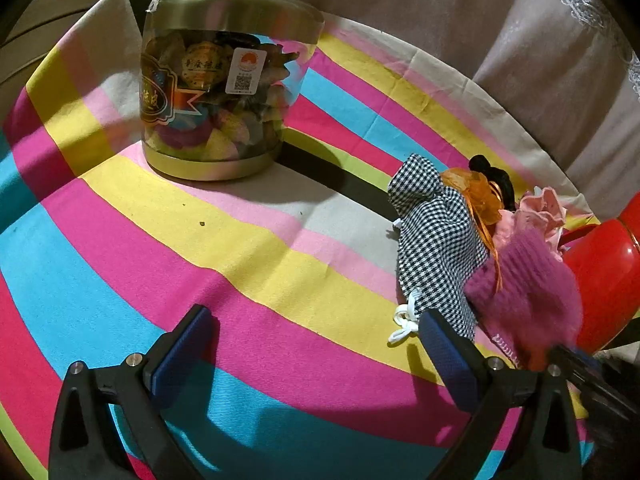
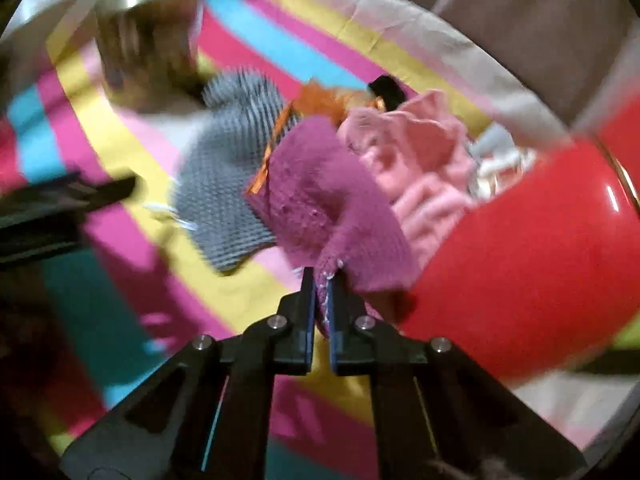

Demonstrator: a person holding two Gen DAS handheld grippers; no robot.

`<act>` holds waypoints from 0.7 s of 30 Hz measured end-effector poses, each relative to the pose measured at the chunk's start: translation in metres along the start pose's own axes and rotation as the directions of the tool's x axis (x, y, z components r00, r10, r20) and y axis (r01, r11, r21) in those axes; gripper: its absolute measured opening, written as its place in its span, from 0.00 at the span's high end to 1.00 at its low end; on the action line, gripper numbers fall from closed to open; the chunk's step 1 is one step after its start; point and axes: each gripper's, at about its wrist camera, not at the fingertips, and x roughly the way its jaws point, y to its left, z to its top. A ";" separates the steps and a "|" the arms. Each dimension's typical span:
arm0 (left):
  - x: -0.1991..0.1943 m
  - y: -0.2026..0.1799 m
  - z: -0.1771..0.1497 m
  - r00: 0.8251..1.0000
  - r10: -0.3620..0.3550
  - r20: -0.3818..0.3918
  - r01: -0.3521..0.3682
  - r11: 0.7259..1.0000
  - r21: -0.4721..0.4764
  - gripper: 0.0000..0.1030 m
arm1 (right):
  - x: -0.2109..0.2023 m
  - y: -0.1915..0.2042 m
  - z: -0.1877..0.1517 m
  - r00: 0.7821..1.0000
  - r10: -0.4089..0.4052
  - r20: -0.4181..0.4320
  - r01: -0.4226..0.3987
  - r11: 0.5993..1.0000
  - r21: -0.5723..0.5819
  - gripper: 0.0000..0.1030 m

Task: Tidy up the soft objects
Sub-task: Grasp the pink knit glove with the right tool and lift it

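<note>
Landmark: the red pot (image 2: 532, 248), a glossy round vessel at the right edge of the striped cloth (image 1: 248, 248); every place below is told from it.

Held thing: the purple knit piece (image 2: 320, 196), just left of the red pot and touching the pile of soft things there.

Right gripper (image 2: 322, 280): closed on the near edge of the purple knit piece, the fabric pinched between its two pads.

Direction from gripper: the knit runs up and away from the fingertips, its long axis leaning toward the far left, away from the pot.

Left gripper (image 1: 316, 344): jaws wide apart, nothing between them, over bare cloth well left of the pot.

Nearer hand: the right one, since it already has the piece; the left is only beside the pile.

Look of the knit: thick, fuzzy, ribbed wool, magenta-purple, bunched and limp; judged to sag and stretch when lifted.

Neighbours: a checked pouch (image 1: 432, 240) lies on the side of the knit away from the pot, with a white cord (image 1: 404, 324) at its near end; an orange ribbon (image 1: 476, 196) crosses over the knit and may drag along; a pink cloth (image 2: 416, 160) lies between knit and pot, farther back.

Jar (image 1: 224, 84): far left of the pot, lid on, apart from the pile.

Blur: the right view is smeared, so finer detail cannot be told.
</note>
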 end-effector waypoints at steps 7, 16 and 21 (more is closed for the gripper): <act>0.000 -0.001 -0.001 1.000 0.009 -0.001 -0.009 1.000 0.006 0.00 | -0.056 -0.075 -0.075 0.974 0.220 0.060 -0.228 0.939 0.258 0.93; 0.004 -0.006 0.000 0.999 0.036 -0.015 -0.036 0.999 0.030 0.00 | -0.053 -0.079 -0.093 0.993 0.116 -0.024 -0.112 0.986 0.120 0.29; 0.005 -0.007 0.001 0.999 0.040 -0.017 -0.040 0.999 0.033 0.00 | -0.078 -0.082 -0.086 0.995 0.063 0.074 -0.075 0.984 0.163 0.29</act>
